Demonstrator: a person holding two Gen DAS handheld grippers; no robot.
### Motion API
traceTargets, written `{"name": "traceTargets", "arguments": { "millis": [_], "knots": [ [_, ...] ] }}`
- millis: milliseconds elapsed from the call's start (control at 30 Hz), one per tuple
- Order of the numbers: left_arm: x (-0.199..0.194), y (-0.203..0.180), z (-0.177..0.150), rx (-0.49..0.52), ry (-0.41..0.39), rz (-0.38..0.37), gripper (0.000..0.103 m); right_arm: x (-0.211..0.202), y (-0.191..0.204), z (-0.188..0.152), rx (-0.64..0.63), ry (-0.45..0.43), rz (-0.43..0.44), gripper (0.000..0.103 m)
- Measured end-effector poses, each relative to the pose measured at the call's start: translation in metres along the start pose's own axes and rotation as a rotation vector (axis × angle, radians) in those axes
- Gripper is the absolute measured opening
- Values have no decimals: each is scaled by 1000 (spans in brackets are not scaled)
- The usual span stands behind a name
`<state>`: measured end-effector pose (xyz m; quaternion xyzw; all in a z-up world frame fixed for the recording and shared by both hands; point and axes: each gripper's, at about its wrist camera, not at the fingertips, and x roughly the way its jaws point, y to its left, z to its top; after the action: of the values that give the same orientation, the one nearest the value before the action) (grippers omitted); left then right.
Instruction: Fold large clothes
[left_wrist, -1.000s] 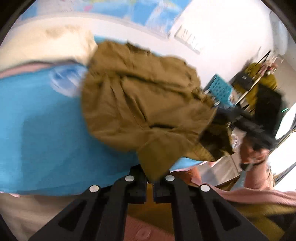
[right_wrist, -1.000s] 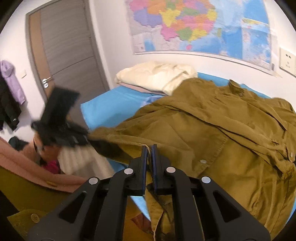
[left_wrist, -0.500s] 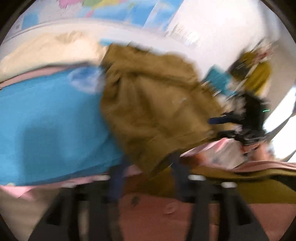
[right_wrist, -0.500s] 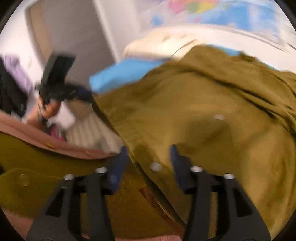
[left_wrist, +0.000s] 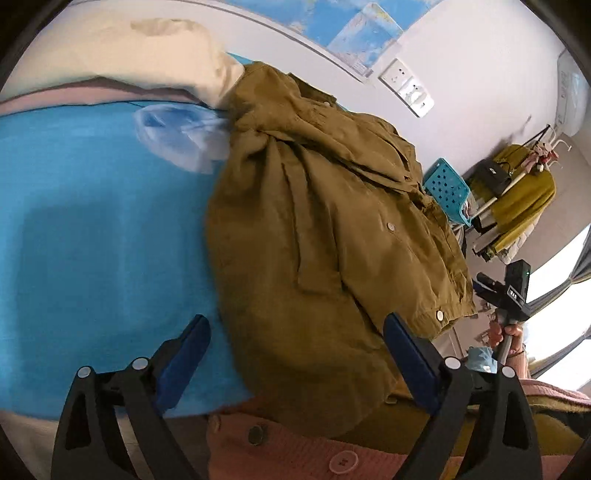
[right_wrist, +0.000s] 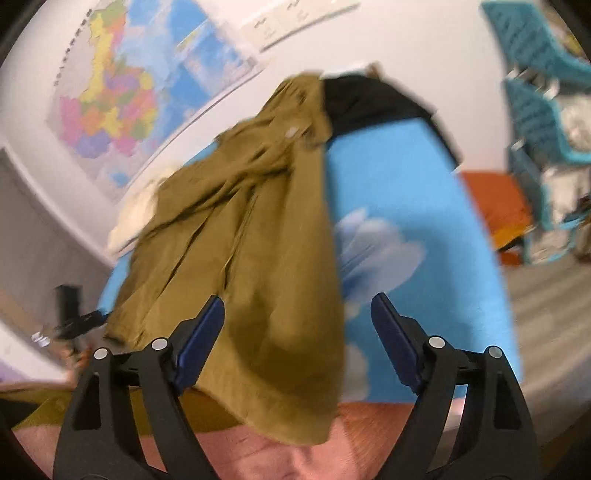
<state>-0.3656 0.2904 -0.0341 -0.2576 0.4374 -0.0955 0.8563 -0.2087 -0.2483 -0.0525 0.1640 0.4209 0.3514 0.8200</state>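
An olive-brown shirt (left_wrist: 325, 229) lies bunched on a bed with a bright blue sheet (left_wrist: 92, 229). Its collar end reaches toward the cream pillow (left_wrist: 122, 48) by the wall, and its lower edge hangs over the near side of the bed. White buttons show along one front edge. A pale cloud print on the sheet sits just beside the shirt's upper part.

The left tool (left_wrist: 295, 354) is spread wide and its jaws are opening. The blue pads (left_wrist: 184, 358) stand on either side of the shirt's lower edge without pressing on it, so the cloth lies loose between them. Below it a pink knitted garment (left_wrist: 295, 454) with buttons fills the bottom of the view.

The right tool (right_wrist: 297, 332) is also spread, its jaws opening. In its blurred view the shirt (right_wrist: 251, 258) runs from the far wall down toward the camera, with its near edge in the gap between the pads (right_wrist: 201, 339), apart from both. The left wrist view shows the right tool off the bed's edge, held in a hand (left_wrist: 508, 332).

A coloured map (right_wrist: 122, 99) hangs on the wall behind the bed.
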Motion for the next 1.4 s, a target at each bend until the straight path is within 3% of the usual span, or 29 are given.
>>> {"name": "traceTargets", "arguments": {
  "millis": [100,200,267,400,433,467,500,533,567,600,667,700,767,800,867,967,1033,1067,1133,1167,1200,1267,1400],
  "knots": [
    [9,-11,2,19,38,-48,94,12,1,-2,-14,47,54,80],
    [17,-18,3,49,53,-47,96,22,1,-2,-15,57,96,80],
    [22,-18,4,23,60,-118,96,28,6,-1,-11,71,180,67],
    [28,-19,7,1,64,-196,94,32,16,-7,-26,99,316,63],
    [29,-19,8,-7,60,-198,90,34,17,-7,-23,104,320,60],
    [29,-19,8,-5,56,-169,72,37,18,-7,-16,107,321,52],
    [31,-20,9,-1,57,-127,48,37,16,-6,-6,101,327,48],
    [33,-19,11,-5,64,-90,39,38,15,-5,6,91,334,40],
    [33,-15,11,-30,76,-87,38,39,13,-4,14,92,320,39],
    [32,-13,13,-45,74,-93,38,39,13,-3,13,92,296,39],
    [29,-13,12,-47,81,-70,41,33,8,-3,20,69,235,51],
    [26,-13,11,-42,86,-50,55,26,4,-2,37,55,226,54],
    [17,-8,9,-57,78,-54,67,16,2,-2,11,29,153,68],
    [13,-6,9,-61,73,-48,75,13,3,-3,-6,22,116,69],
    [8,-1,8,-70,74,-42,83,8,4,-6,-32,15,49,70],
    [9,-5,3,-48,86,-74,91,14,8,-14,-75,52,63,77],
    [17,-15,1,-20,103,-93,92,17,14,-17,-119,57,54,73],
    [21,-20,0,-8,114,-108,92,20,17,-18,-134,68,67,52],
    [29,-31,-2,31,119,-94,81,31,22,-19,-130,94,100,41],
    [32,-34,-3,35,122,-78,57,33,25,-20,-143,85,98,32],
    [35,-33,-1,24,117,-45,39,35,25,-19,-138,89,110,25],
    [31,-30,2,-17,79,-25,15,30,20,-16,-68,68,186,10],
    [-4,-37,11,-41,-35,-84,7,-9,27,-5,-12,-83,346,7]
  ]
}}
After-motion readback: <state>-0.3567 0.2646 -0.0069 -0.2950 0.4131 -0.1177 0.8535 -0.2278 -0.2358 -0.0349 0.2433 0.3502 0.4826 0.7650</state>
